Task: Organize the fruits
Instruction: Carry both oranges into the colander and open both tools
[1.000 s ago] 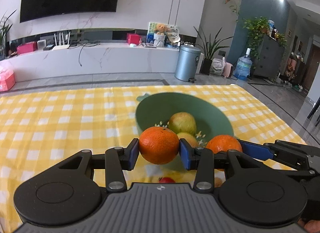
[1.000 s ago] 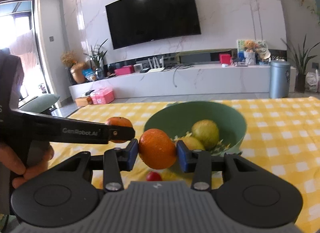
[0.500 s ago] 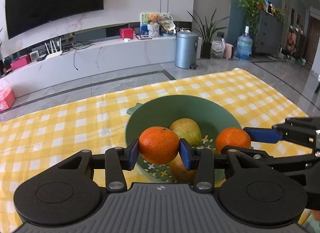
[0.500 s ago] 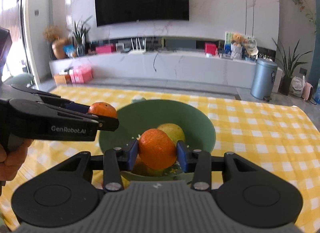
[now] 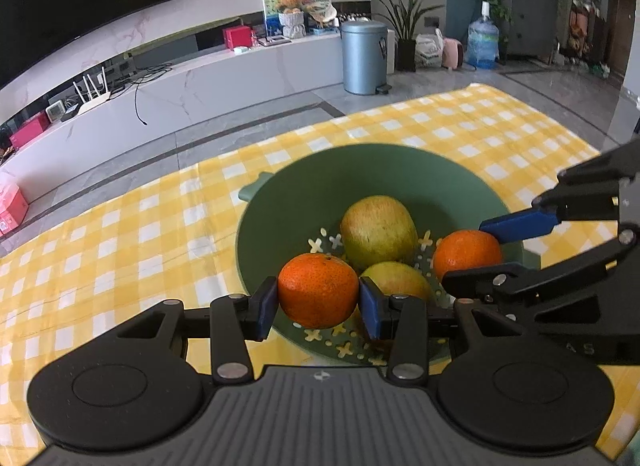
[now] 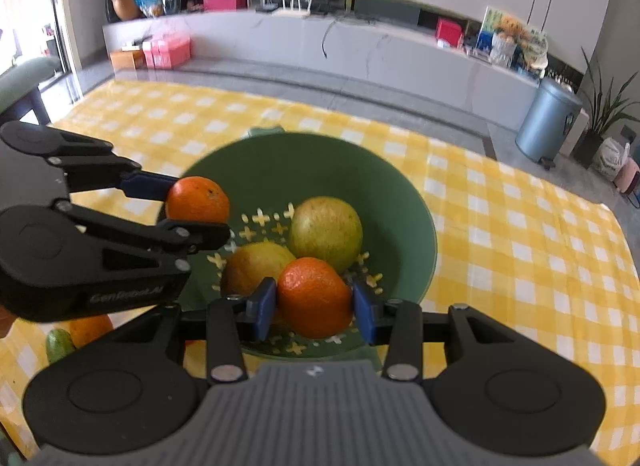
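Left wrist view: the left hand-held gripper is clamped on an orange, held over the green bowl for dropping beside two pears. The bowl's near rim is hidden.

Right wrist view: the right hand-held gripper clamps a second orange above the bowl's floor. By the desk edge, an orange and green fruit are half hidden.
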The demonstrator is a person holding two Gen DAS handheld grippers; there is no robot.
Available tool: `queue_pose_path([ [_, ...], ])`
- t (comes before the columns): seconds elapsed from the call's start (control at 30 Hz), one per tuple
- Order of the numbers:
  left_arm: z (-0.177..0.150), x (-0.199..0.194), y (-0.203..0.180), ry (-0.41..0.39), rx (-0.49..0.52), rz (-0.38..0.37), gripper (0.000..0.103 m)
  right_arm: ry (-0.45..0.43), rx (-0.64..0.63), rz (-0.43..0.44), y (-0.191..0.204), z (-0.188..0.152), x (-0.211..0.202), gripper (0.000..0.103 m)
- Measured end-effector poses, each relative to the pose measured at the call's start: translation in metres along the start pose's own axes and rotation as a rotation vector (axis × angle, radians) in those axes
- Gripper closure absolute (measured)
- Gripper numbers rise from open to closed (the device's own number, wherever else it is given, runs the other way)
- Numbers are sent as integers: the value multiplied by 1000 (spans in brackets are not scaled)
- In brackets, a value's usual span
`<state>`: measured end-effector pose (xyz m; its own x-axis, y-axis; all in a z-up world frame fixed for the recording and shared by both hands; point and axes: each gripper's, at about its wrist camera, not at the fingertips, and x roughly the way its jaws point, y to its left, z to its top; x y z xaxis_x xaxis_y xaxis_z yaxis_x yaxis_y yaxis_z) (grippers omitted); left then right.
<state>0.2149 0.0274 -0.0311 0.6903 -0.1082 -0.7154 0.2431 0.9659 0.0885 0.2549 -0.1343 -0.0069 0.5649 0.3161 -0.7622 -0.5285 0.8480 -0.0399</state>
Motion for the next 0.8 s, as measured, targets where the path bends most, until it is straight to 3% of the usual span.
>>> queue_pose_path([
  [0.2, -4, 2, -6, -1, 36, 9, 55, 78, -10, -7, 1, 0, 10, 64],
  [0.8, -8, 4, -10, -14, 86, 5, 49, 91, -80, -12, 9, 0, 16, 63],
])
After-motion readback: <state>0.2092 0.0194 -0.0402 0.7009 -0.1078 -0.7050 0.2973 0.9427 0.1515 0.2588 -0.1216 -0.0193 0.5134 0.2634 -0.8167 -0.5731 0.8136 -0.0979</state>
